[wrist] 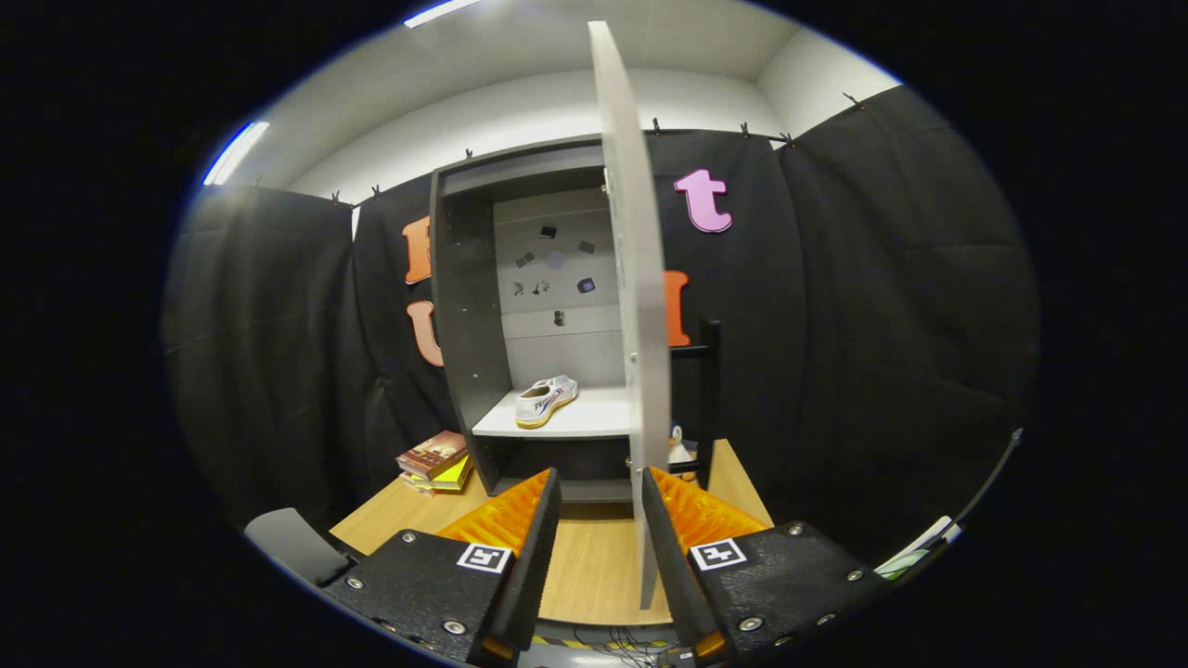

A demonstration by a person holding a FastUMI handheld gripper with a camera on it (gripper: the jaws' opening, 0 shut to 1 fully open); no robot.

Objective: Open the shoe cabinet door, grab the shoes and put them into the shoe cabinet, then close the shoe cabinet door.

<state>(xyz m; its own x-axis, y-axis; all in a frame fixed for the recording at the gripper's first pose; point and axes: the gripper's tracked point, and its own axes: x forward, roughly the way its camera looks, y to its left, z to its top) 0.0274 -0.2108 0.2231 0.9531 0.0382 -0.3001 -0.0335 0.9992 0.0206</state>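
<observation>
Gripper [600, 501] fingers standing apart, straddling the free edge of the open cabinet door [636, 306] without clamping, white sneaker [546, 400] lying on the shelf's [594, 419] left front corner; risking the door slipping free and swinging back mid-push.

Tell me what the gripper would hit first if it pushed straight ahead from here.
The gripper is open, and the open cabinet door's edge stands between its fingers, close to the right one. Going straight, that door edge likely comes first; the shelf with the shoe lies beyond.
</observation>
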